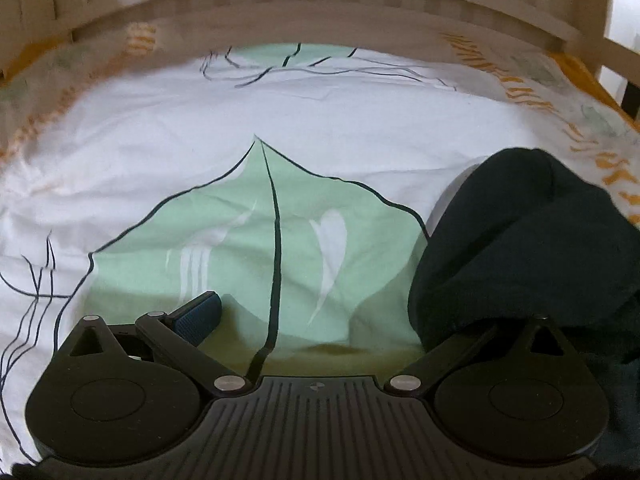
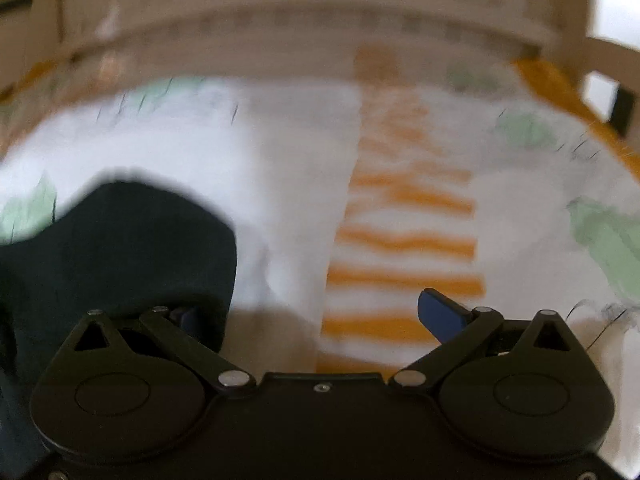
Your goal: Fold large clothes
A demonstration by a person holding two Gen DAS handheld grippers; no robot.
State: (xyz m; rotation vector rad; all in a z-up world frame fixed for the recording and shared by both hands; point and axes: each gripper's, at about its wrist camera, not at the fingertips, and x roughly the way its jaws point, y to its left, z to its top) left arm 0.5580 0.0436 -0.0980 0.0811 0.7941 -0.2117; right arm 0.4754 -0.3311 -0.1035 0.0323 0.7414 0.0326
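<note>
A dark navy garment point(image 1: 520, 240) lies bunched on the bed at the right of the left wrist view and drapes over the right finger of my left gripper point(image 1: 348, 312). The left finger's blue pad point(image 1: 200, 312) is bare; the jaws stand wide apart. In the blurred right wrist view the same garment point(image 2: 120, 248) covers the left finger of my right gripper point(image 2: 316, 316). Its right blue pad point(image 2: 442, 314) is bare and far out to the side. Neither gripper pinches the cloth.
The bed cover point(image 1: 200, 140) is white with a large green leaf print point(image 1: 248, 240) and orange striped bands point(image 2: 404, 240). A pale wooden slatted bed frame point(image 1: 320, 0) curves across the far side, with rails at the right edge point(image 2: 600, 64).
</note>
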